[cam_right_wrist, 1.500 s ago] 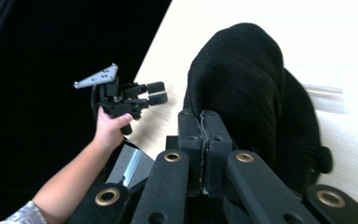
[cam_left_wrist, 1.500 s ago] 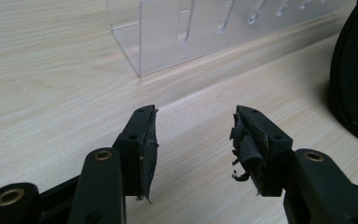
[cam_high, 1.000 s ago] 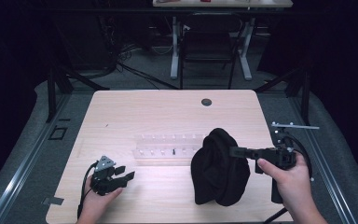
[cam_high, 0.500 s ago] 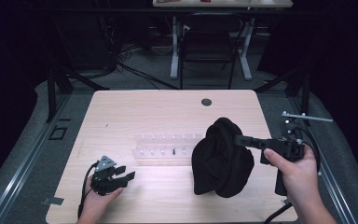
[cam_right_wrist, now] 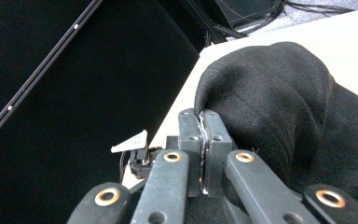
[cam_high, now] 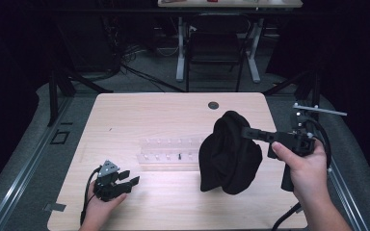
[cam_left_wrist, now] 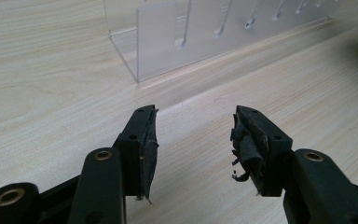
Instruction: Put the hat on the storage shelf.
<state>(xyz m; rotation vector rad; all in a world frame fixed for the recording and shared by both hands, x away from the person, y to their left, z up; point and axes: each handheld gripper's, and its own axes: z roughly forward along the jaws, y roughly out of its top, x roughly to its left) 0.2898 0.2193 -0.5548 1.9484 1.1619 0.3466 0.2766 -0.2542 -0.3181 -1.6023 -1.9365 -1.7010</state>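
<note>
A black cloth hangs bunched over the right half of the wooden table. My right gripper is shut on its upper edge and holds it up; in the right gripper view the jaws pinch a fold of the cloth. My left gripper rests at the front left of the table, open, with nothing between its worn pads. A clear acrylic rack with slots lies mid-table, just ahead of the left gripper.
A round dark grommet sits near the table's far edge. Beyond the table stand a dark chair and white table legs. Dark floor and rails flank both sides. Bare wood stretches across the far left part of the table.
My right gripper has risen and shifted slightly right, lifting the black cloth higher off the table. The left gripper has stayed put.
</note>
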